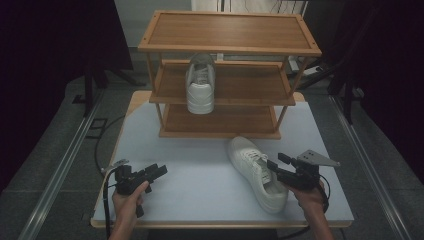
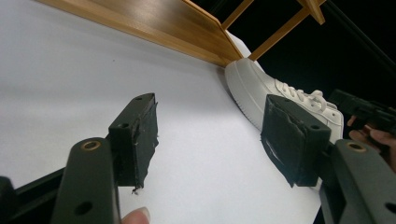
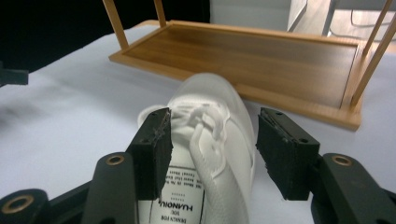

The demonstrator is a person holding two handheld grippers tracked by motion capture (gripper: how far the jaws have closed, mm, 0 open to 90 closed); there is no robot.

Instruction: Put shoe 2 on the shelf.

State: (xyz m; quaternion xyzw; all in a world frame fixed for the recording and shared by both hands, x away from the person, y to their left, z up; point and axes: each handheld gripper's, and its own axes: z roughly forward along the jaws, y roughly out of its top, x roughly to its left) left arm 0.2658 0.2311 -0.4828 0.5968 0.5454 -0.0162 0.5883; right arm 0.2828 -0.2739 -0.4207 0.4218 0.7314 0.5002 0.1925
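The white sneaker (image 1: 257, 171) lies on the white table (image 1: 200, 175) just in front of the wooden shoe rack (image 1: 227, 75), its long axis running diagonally with the toe toward the rack's bottom shelf and the heel opening toward the person. It looks light, with a soft collar and a stiffer sole, so the heel collar seems the best place to grip. The right gripper (image 3: 212, 149) straddles that collar with jaws wide and not pressing; the left gripper (image 2: 210, 135) hovers empty, spread wide, well to the sneaker's left.
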